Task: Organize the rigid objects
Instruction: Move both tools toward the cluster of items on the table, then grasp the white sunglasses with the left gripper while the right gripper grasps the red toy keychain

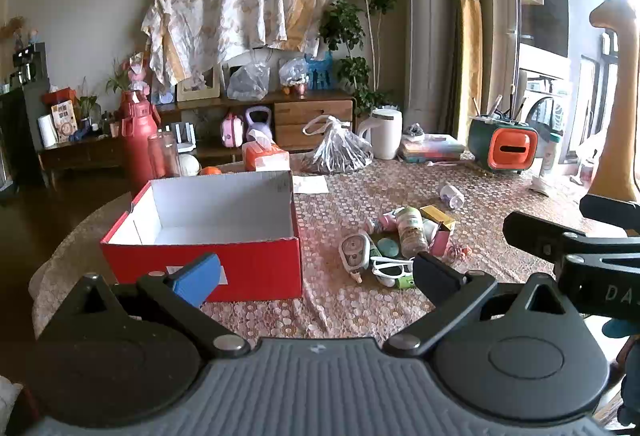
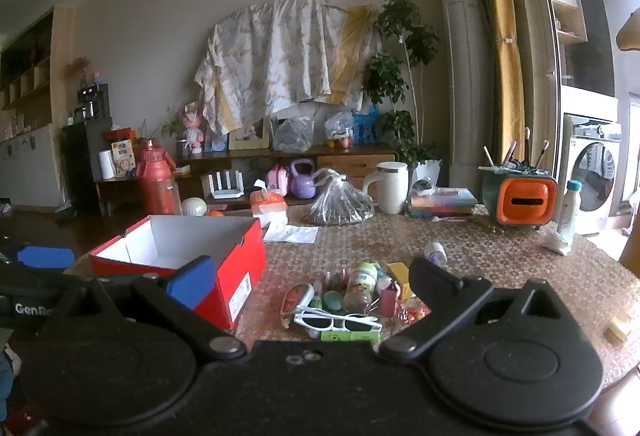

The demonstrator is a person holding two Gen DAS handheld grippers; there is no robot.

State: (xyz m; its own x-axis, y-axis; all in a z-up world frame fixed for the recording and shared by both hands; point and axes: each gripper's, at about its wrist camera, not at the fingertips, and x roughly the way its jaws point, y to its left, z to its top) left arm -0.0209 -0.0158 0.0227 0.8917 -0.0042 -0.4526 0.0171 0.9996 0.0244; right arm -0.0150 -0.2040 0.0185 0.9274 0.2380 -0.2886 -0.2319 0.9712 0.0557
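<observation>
Your left gripper (image 1: 316,278) is held level above the near edge of the desk (image 1: 500,196), fingers spread wide and holding nothing. It points toward the gap between the red box (image 1: 208,260) and the pile of small items. Your right gripper (image 2: 312,280) is also level, fingers spread wide and empty, aimed at the pile from a position beside the left one; its black body shows at the right edge of the left wrist view.

The red box stands open on the left part of the desk, its white inside showing nothing in it. The small items lie in a loose cluster just right of the box: white sunglasses (image 2: 338,322) nearest you, a jar (image 2: 360,288) with a green lid lying on its side, a yellow carton (image 2: 398,272) behind it, and a small bottle (image 2: 435,252) lying apart, further back.
</observation>
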